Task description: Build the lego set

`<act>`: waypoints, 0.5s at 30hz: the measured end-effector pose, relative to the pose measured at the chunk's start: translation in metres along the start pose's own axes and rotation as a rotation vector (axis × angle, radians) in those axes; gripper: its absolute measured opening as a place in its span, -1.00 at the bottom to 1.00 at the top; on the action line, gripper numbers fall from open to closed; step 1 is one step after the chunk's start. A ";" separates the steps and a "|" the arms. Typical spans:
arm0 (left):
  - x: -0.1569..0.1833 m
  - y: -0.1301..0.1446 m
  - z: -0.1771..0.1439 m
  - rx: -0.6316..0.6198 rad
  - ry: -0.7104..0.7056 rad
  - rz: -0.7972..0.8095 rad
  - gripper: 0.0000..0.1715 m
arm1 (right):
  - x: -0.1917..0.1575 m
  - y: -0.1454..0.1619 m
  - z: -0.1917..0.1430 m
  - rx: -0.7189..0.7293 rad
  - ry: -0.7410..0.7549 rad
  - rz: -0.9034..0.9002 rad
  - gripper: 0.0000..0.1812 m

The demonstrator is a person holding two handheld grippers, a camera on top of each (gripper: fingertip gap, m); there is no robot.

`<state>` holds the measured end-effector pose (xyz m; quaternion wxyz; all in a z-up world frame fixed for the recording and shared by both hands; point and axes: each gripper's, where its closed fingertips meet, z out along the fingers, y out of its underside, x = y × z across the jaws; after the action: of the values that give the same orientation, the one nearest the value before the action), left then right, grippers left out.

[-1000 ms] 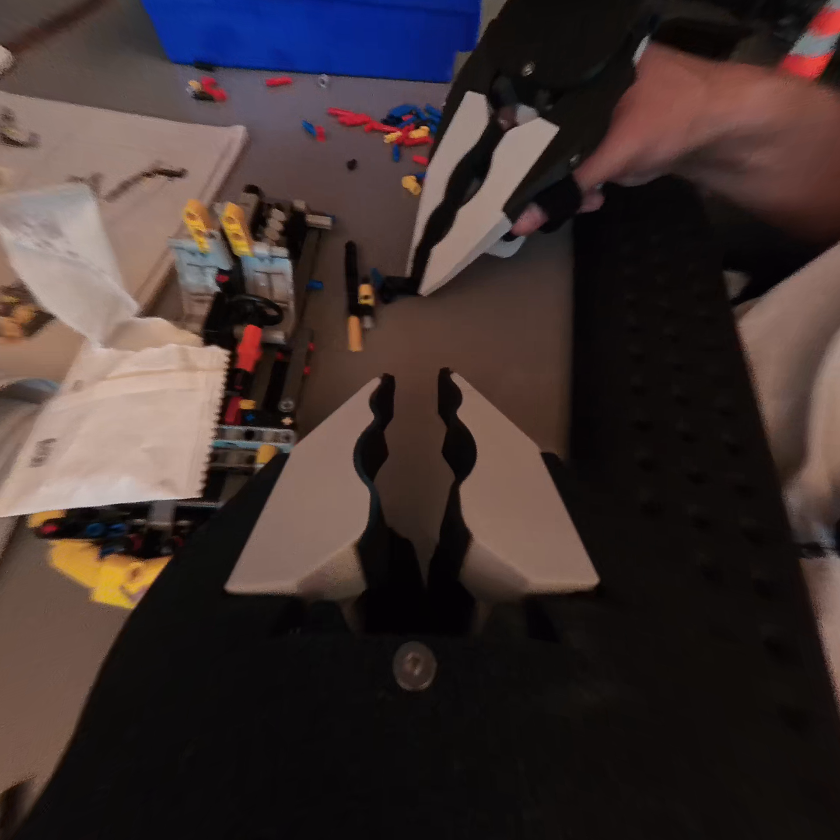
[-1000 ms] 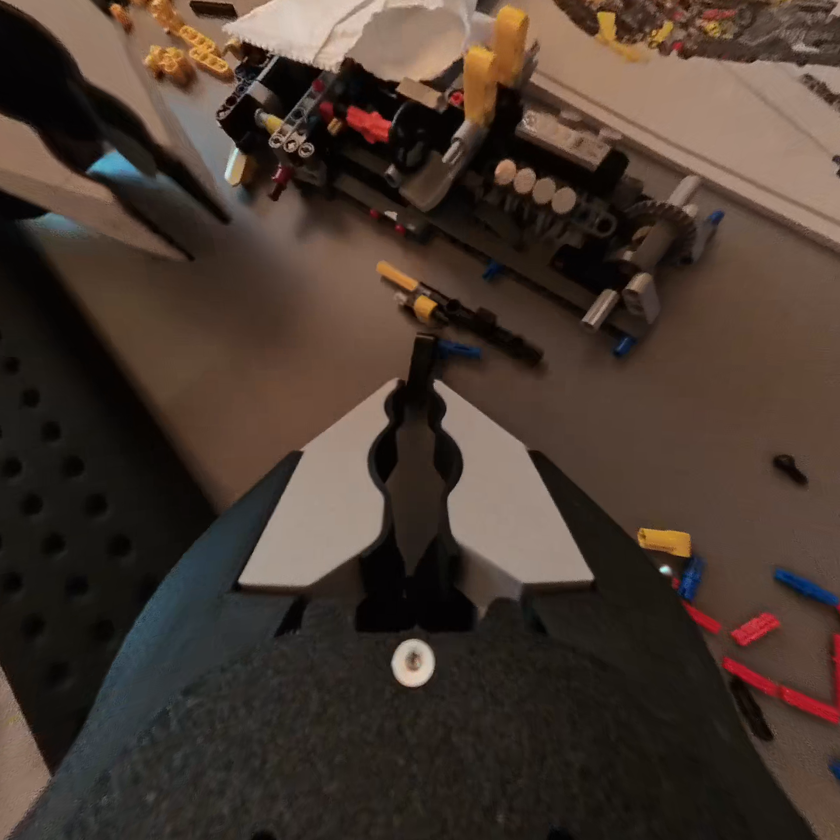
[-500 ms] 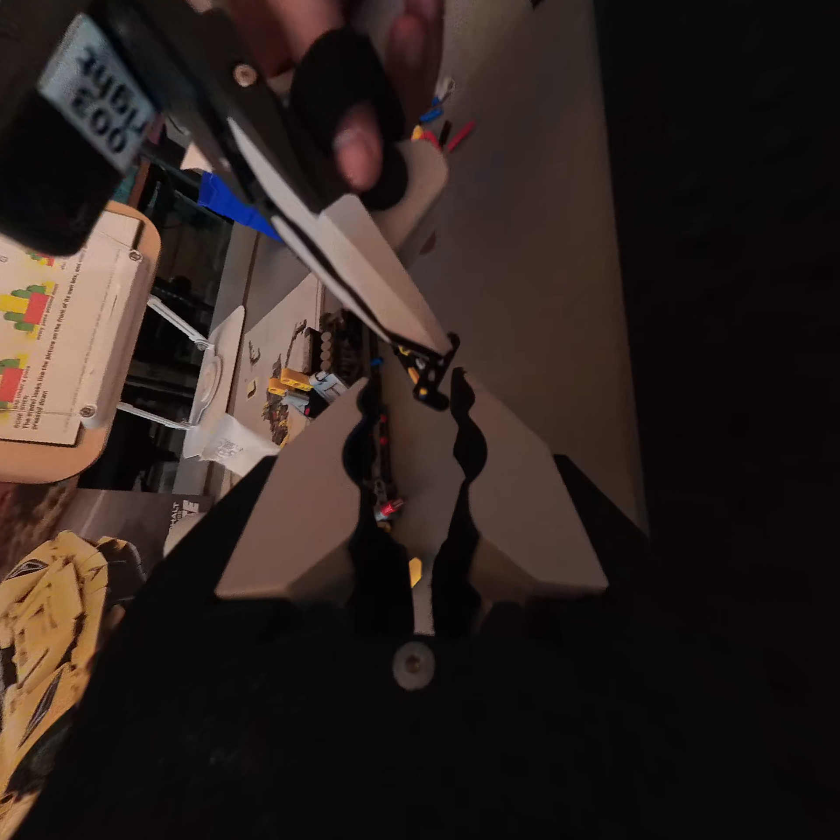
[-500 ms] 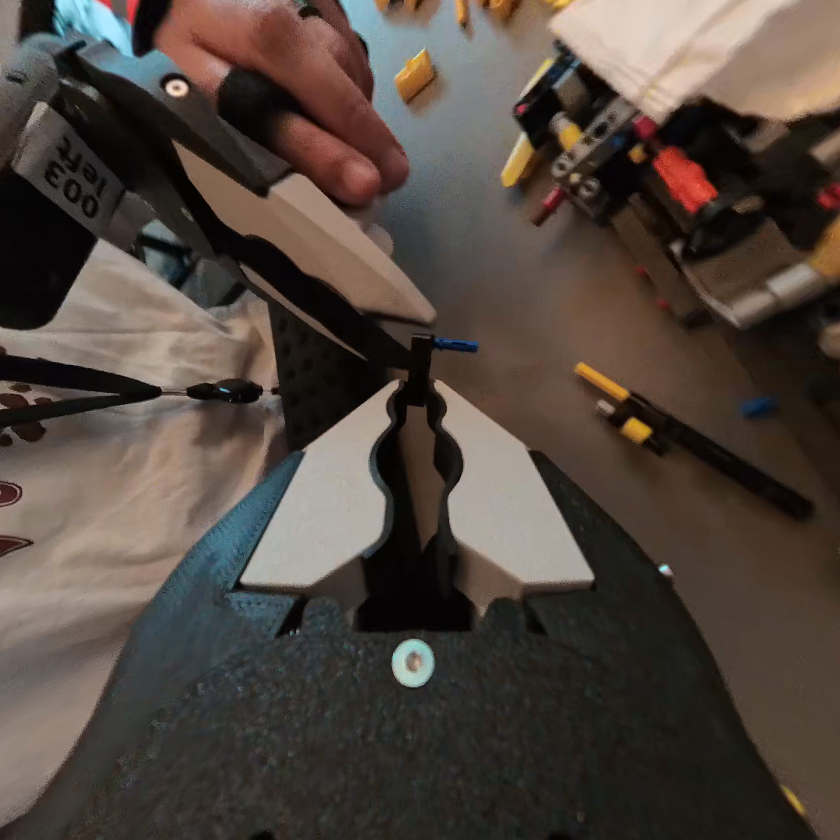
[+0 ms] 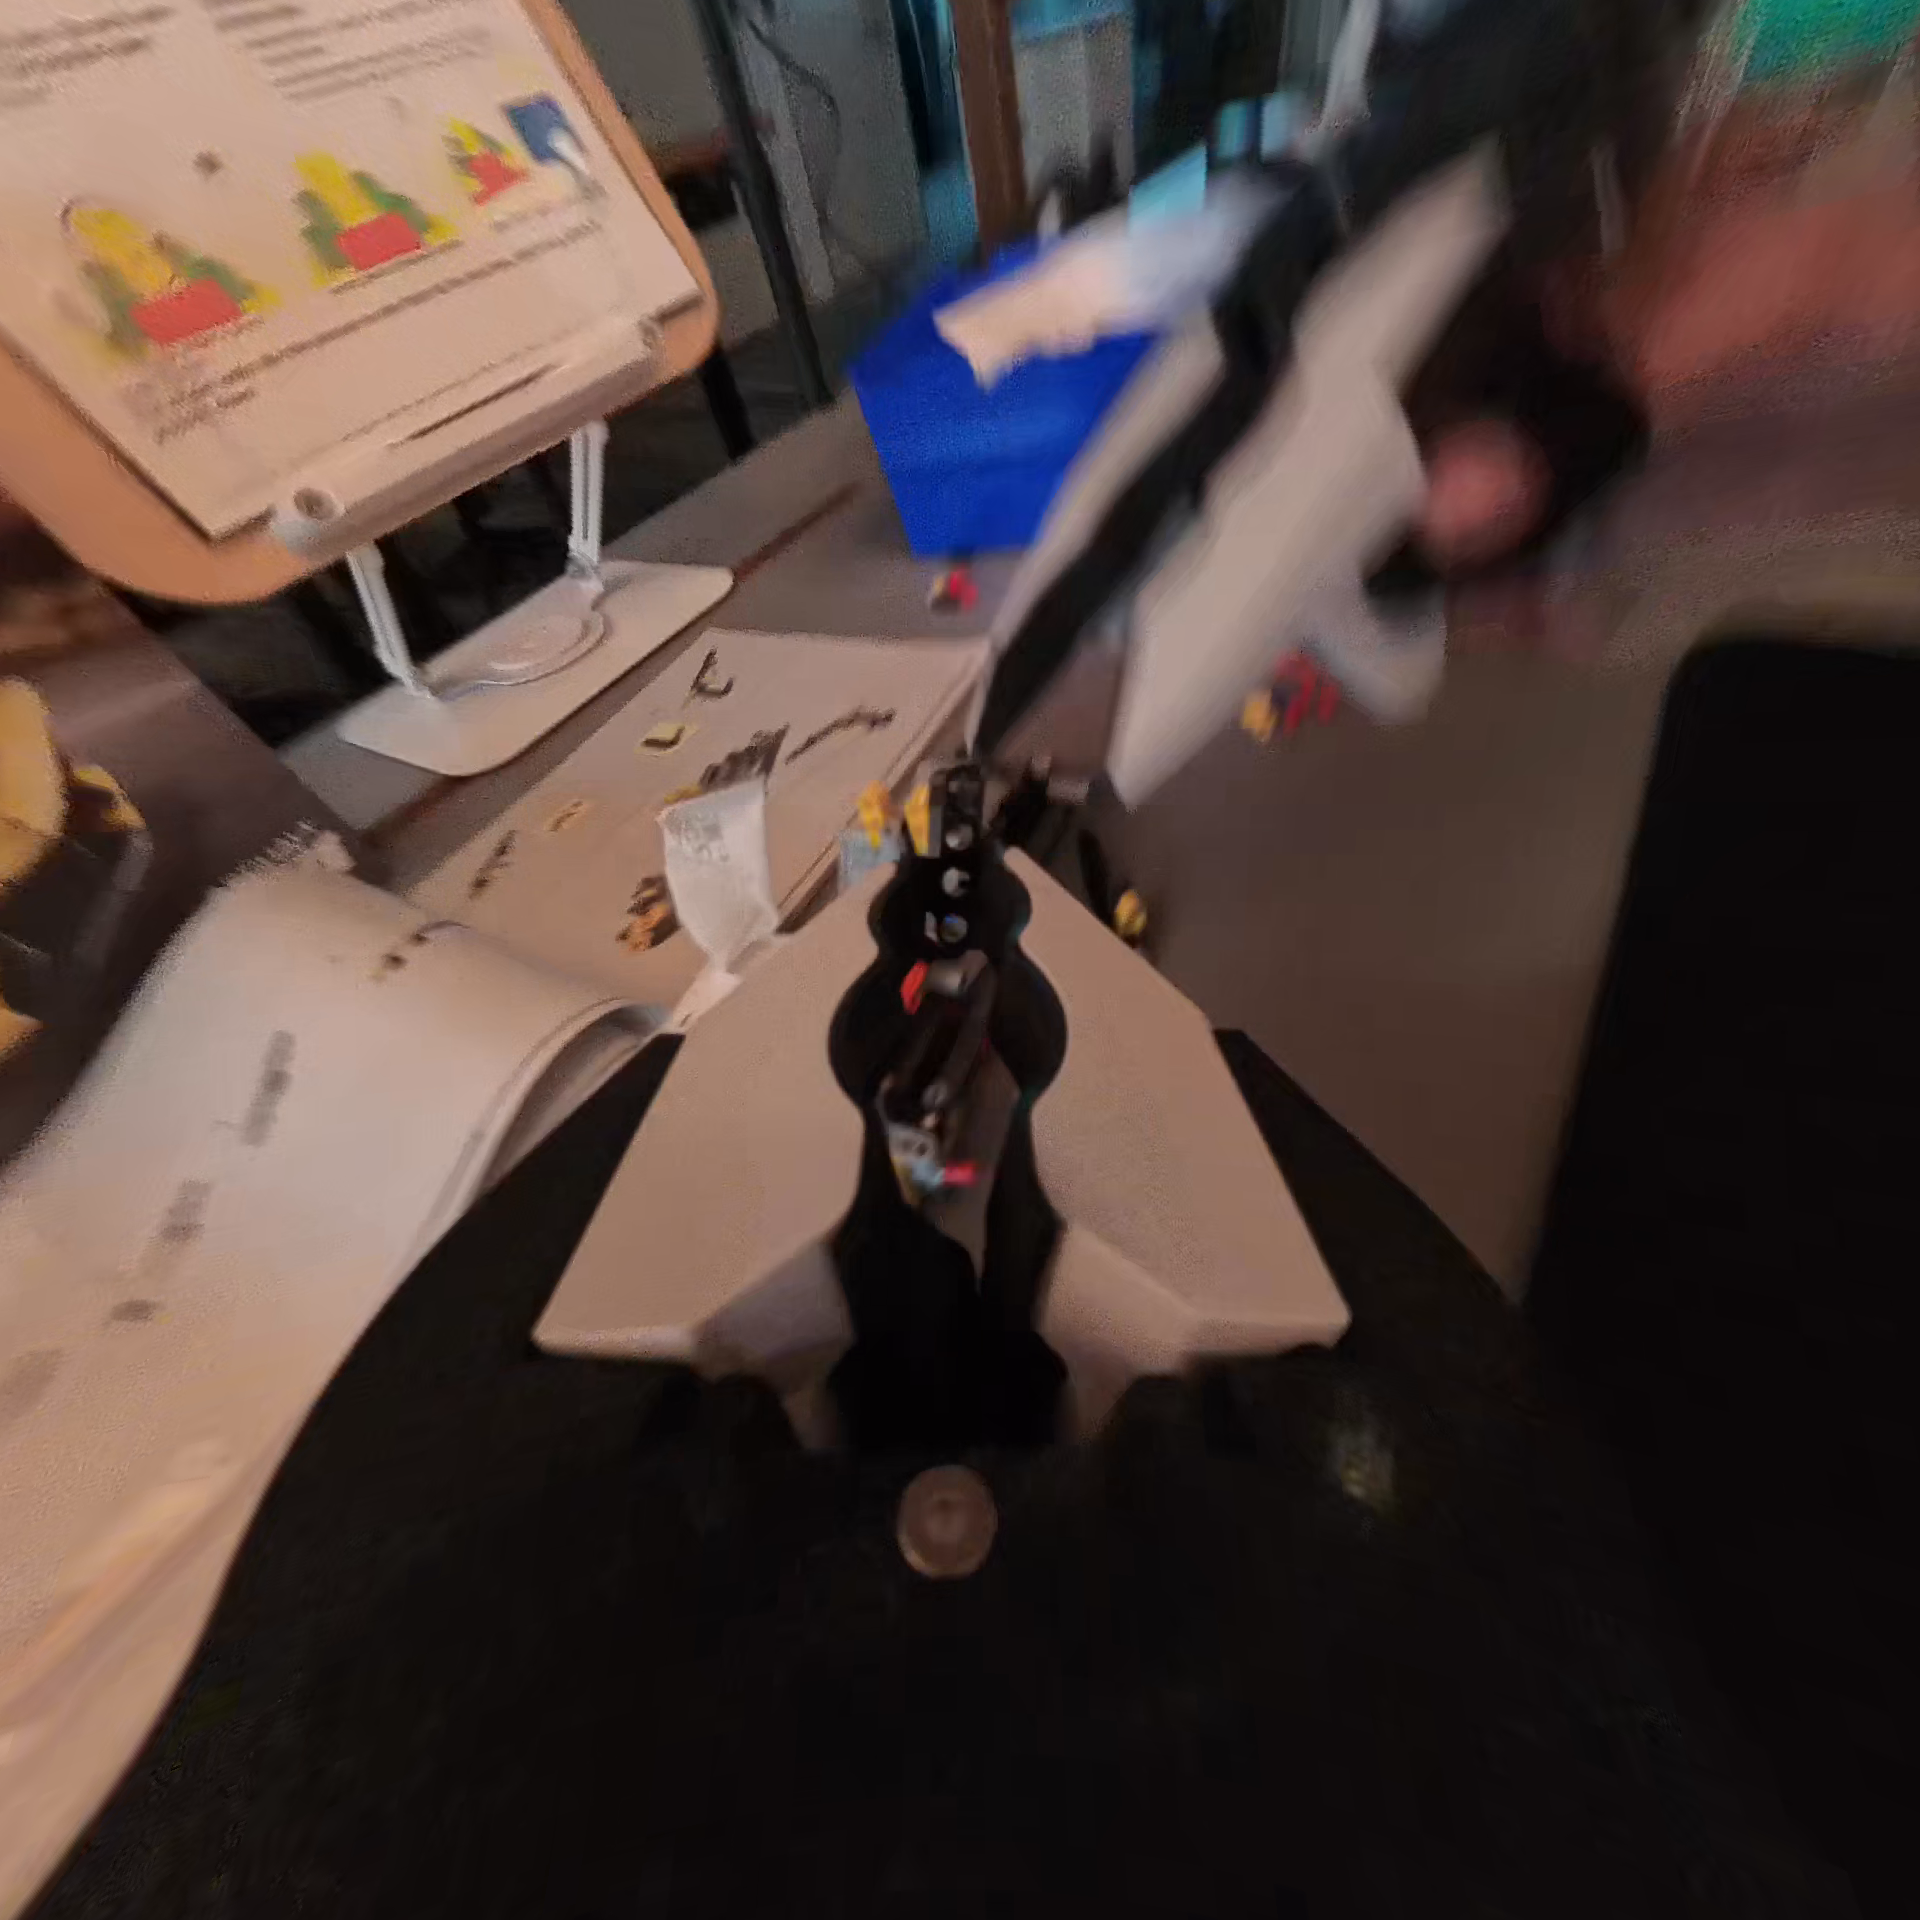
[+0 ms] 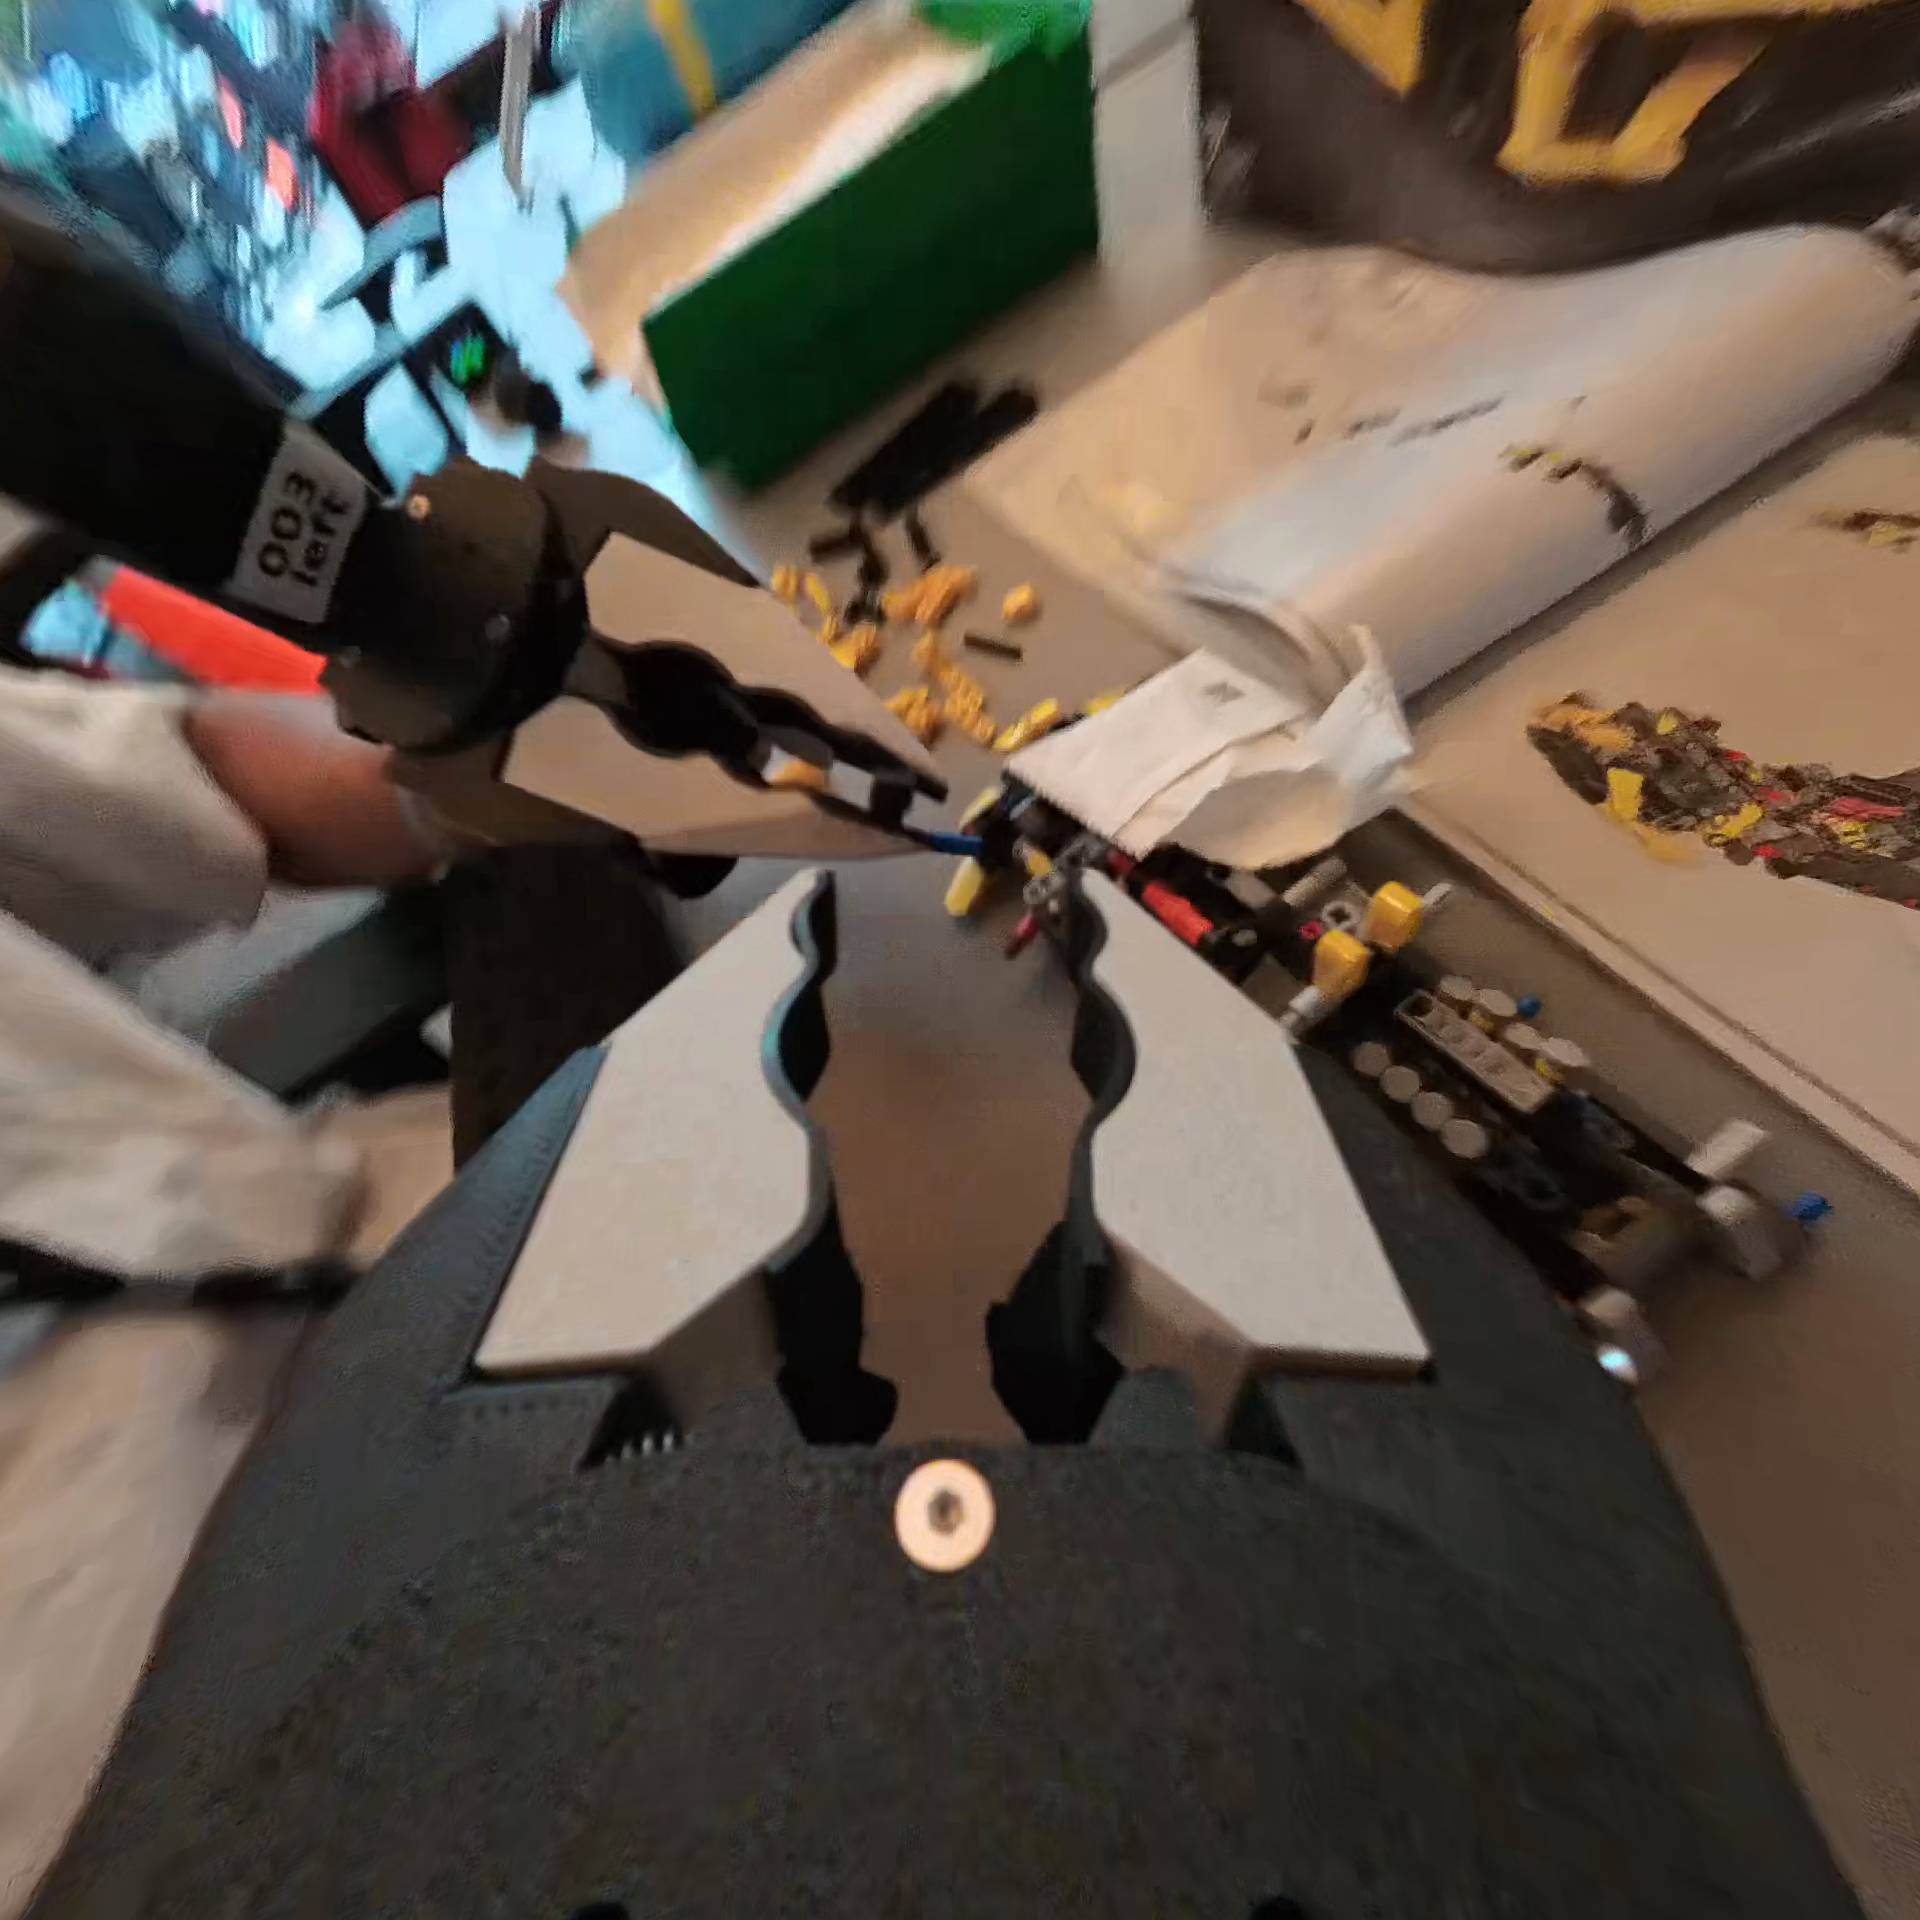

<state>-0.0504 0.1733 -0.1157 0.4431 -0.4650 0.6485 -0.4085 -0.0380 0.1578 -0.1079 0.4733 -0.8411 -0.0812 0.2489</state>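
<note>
Black beam (image 5: 951,883) pinched in the left gripper (image 5: 951,831), held in the air near the model's end.

The beam is a small, stiff holed piece with a blue pin (image 6: 956,844) sticking from it; it looks light and slick, best nipped across its flat sides, clear of the pin. The left gripper is closed on it at the tips. Just right of it, the half-built model (image 6: 1403,997) lies on the table (image 6: 1714,1507) under a white bag (image 6: 1216,758), likely brittle at its joints. The right gripper (image 6: 951,914) is wide open, holding nothing. Loose yellow parts (image 6: 935,655) lie farther off.
</note>
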 end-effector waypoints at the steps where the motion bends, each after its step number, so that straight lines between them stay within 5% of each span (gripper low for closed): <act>1: -0.003 -0.011 -0.003 0.075 0.036 -0.133 -0.93 | -0.004 0.000 0.008 0.074 0.029 0.014 -0.42; 7: -0.015 -0.046 -0.017 0.393 0.195 -0.626 -0.93 | -0.017 -0.006 0.037 0.343 0.357 -0.065 -0.52; 15: -0.012 -0.049 -0.019 0.473 0.235 -0.676 -0.93 | -0.014 -0.026 0.023 0.402 0.523 -0.154 -0.54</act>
<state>-0.0547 0.1753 -0.0622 0.3017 -0.4872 0.3941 -0.7185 -0.0584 0.1836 -0.0912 0.6518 -0.7577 0.0303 -0.0008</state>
